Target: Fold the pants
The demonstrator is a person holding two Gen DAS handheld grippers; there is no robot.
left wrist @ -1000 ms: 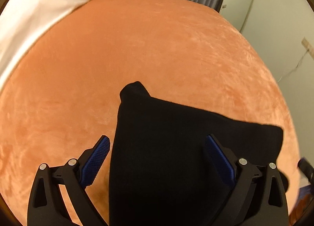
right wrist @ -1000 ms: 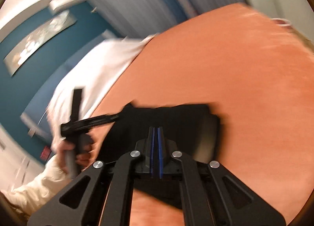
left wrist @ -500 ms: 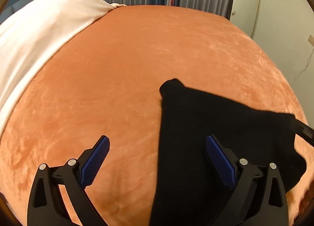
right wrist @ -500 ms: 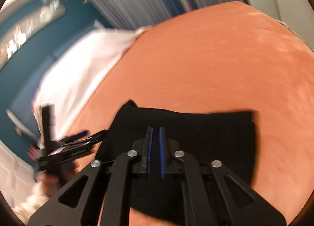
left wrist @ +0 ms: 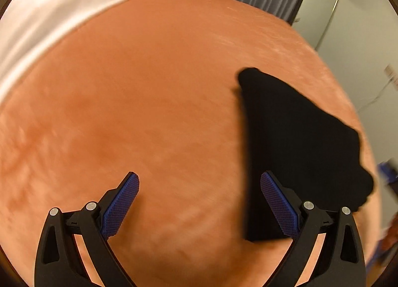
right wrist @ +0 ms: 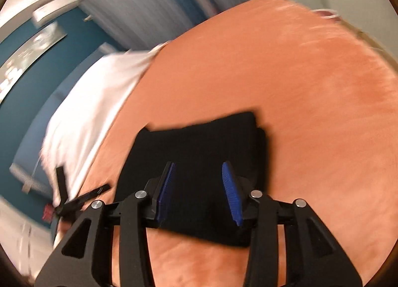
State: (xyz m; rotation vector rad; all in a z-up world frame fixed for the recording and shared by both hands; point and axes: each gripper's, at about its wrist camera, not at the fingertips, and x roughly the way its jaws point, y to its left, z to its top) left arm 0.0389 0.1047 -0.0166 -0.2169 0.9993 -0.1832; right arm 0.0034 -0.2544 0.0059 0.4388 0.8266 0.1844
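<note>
The folded black fabric pants (right wrist: 196, 175) lay on the orange plush bedspread (right wrist: 311, 112), at twelve o'clock from the right gripper (right wrist: 199, 192), whose opening fingers straddled them unpinched. The left gripper (left wrist: 199, 207) stood spread, empty. Risk: a rising pad could snag and unfold the top layer.

Black pants (right wrist: 199, 142) on an orange blanket (left wrist: 149, 100), white bedding (left wrist: 49, 13) beyond, blue cross-hatched pads (left wrist: 119, 202), teal wall (right wrist: 62, 45).
</note>
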